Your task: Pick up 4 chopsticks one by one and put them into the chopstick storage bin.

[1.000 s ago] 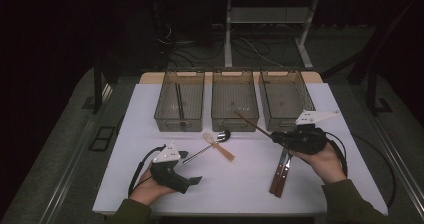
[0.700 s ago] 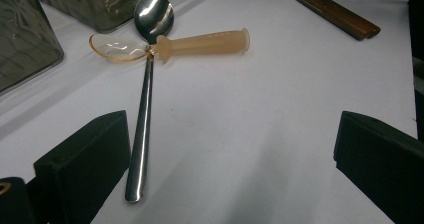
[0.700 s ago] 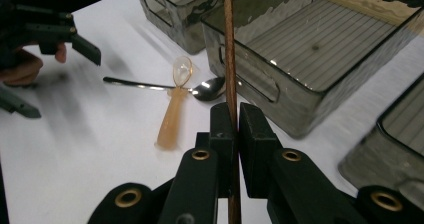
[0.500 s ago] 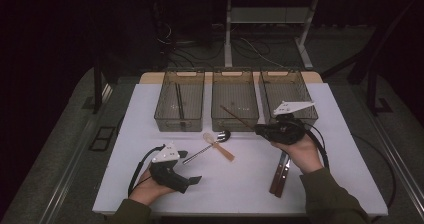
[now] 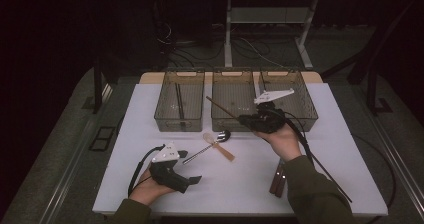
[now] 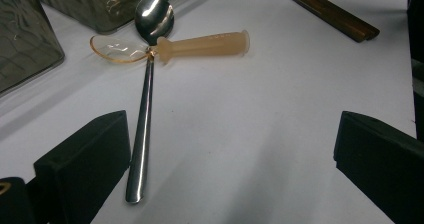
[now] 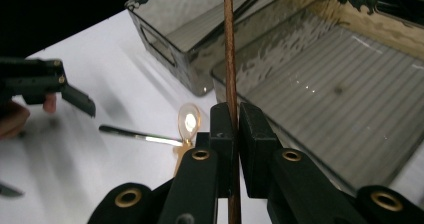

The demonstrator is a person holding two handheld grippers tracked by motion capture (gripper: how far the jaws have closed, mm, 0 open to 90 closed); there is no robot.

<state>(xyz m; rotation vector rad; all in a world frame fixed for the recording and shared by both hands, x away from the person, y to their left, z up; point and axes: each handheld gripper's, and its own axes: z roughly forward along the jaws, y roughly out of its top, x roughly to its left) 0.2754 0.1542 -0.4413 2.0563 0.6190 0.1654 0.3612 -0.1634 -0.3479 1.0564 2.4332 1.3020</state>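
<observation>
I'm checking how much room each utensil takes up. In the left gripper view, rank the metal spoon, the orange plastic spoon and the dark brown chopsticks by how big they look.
1. Metal spoon: longest, and nearest the camera.
2. Orange plastic spoon: clearly shorter, lying across the metal one.
3. Dark brown chopsticks: look smallest, but they lie farthest off and run out of frame, so their place is unsure.

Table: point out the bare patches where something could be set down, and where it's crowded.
Free: the table's left strip, between the left bin and left gripper; the right edge beyond the right bin; the front middle, between left gripper and dark sticks. Crowded: the centre, where metal spoon and plastic spoon cross, and the right gripper holds a chopstick.
</observation>
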